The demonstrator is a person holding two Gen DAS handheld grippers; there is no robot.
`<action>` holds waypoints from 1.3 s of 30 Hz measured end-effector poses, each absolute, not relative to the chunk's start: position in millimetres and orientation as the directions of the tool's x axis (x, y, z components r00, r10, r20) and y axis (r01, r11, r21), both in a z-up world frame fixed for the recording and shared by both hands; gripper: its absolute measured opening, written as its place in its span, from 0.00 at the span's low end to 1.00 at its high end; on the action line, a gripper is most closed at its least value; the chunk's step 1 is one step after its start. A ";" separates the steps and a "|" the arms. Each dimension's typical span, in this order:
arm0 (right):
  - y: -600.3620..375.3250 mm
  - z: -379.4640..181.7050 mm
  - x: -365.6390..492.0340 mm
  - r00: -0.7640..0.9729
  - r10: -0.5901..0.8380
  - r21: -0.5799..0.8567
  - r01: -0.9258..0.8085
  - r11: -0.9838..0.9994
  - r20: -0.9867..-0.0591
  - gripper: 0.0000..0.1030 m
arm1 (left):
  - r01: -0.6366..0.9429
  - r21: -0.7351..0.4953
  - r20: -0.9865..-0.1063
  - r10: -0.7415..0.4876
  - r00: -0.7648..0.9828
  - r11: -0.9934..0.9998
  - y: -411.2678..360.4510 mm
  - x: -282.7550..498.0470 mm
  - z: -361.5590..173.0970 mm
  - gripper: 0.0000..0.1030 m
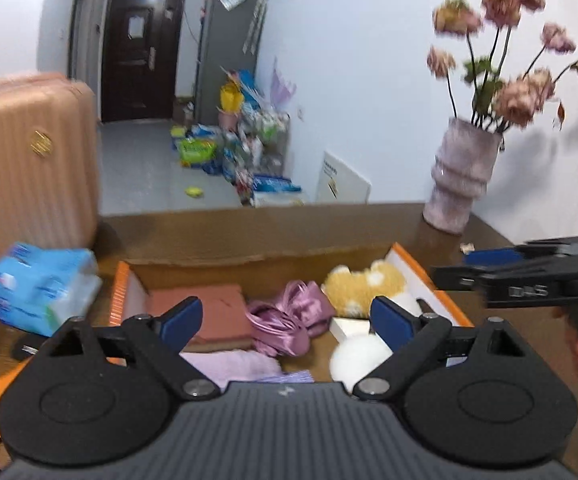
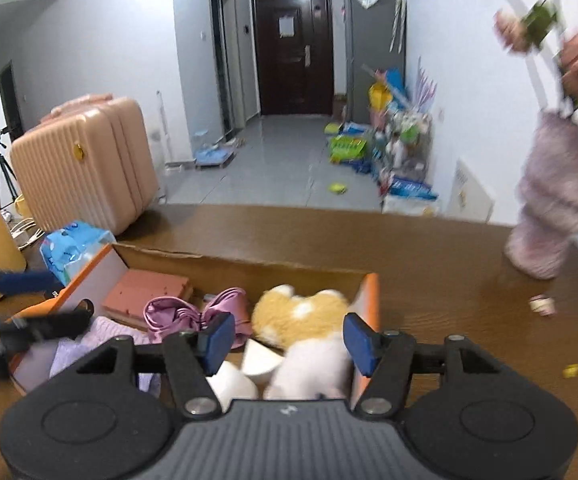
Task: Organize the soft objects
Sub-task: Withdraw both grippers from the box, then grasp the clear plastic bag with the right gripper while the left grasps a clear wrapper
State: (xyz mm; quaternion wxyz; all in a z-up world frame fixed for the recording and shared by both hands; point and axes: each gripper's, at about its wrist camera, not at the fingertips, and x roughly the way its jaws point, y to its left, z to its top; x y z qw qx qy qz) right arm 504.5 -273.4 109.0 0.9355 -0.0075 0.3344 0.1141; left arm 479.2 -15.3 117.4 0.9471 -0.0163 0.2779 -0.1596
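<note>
An orange-rimmed cardboard box (image 1: 429,276) (image 2: 371,300) lies open on the brown table. Inside it are a brick-red folded pad (image 1: 213,312) (image 2: 149,290), a pink satin bow (image 1: 285,320) (image 2: 193,312), an orange-and-white plush toy (image 1: 363,286) (image 2: 301,314), a lilac towel (image 1: 237,364) (image 2: 89,344) and a white round soft thing (image 1: 359,356) (image 2: 233,384). My left gripper (image 1: 287,314) (image 2: 49,300) hovers over the box's left half, open wide, holding nothing. Over the plush, my right gripper (image 2: 289,340) (image 1: 469,268) is open and empty too.
A blue tissue pack (image 1: 37,288) (image 2: 77,246) lies left of the box. A pale vase of dried pink flowers (image 1: 459,176) (image 2: 553,200) stands at the table's far right corner. Pink suitcases (image 1: 29,160) (image 2: 85,164) stand beyond the left edge. Yellow crumbs (image 2: 577,372) dot the table at the right.
</note>
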 end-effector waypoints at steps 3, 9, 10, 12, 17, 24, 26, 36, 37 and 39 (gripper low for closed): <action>-284.8 128.3 472.6 0.778 0.185 0.026 -0.213 0.977 -0.600 0.62 | 0.279 -0.088 -0.486 -0.286 0.826 0.956 -3.2 447.8 136.9 0.90; -302.3 144.7 391.8 0.827 0.191 -0.006 -0.229 0.973 -0.529 0.66 | 0.211 -0.007 -0.392 -0.197 0.899 0.977 13.3 367.7 150.5 0.90; -302.9 143.3 376.5 0.835 0.198 -0.005 -0.234 0.972 -0.514 0.66 | 0.203 -0.006 -0.374 -0.191 0.908 0.979 16.4 350.6 149.2 0.91; -303.1 136.6 338.5 0.849 0.225 0.003 -0.255 0.967 -0.478 0.68 | 0.211 -0.016 -0.328 -0.205 0.922 0.977 22.2 310.0 140.8 0.95; -295.8 103.7 250.0 0.872 0.265 0.015 -0.284 0.959 -0.413 0.69 | 0.193 -0.056 -0.314 -0.201 0.928 0.980 33.6 225.7 103.7 0.96; -295.0 59.2 162.9 0.864 0.300 0.105 -0.282 0.954 -0.403 0.71 | 0.170 -0.098 -0.421 -0.195 0.886 0.981 39.7 157.9 49.4 0.96; -294.6 49.3 157.8 0.851 0.306 0.120 -0.282 0.952 -0.427 0.71 | 0.163 -0.093 -0.435 -0.187 0.881 0.982 40.6 157.0 46.1 0.96; -296.9 35.0 182.0 0.862 0.232 0.104 -0.208 0.973 -0.450 0.70 | 0.133 -0.063 -0.457 -0.147 0.877 0.989 43.1 212.5 37.6 0.68; -296.6 33.7 189.7 0.861 0.226 0.100 -0.202 0.974 -0.456 0.70 | 0.141 -0.050 -0.471 -0.148 0.870 0.989 42.9 225.6 35.2 0.63; -296.2 32.6 205.9 0.859 0.218 0.094 -0.197 0.976 -0.463 0.70 | 0.158 -0.014 -0.485 -0.145 0.863 0.987 41.5 254.9 29.9 0.57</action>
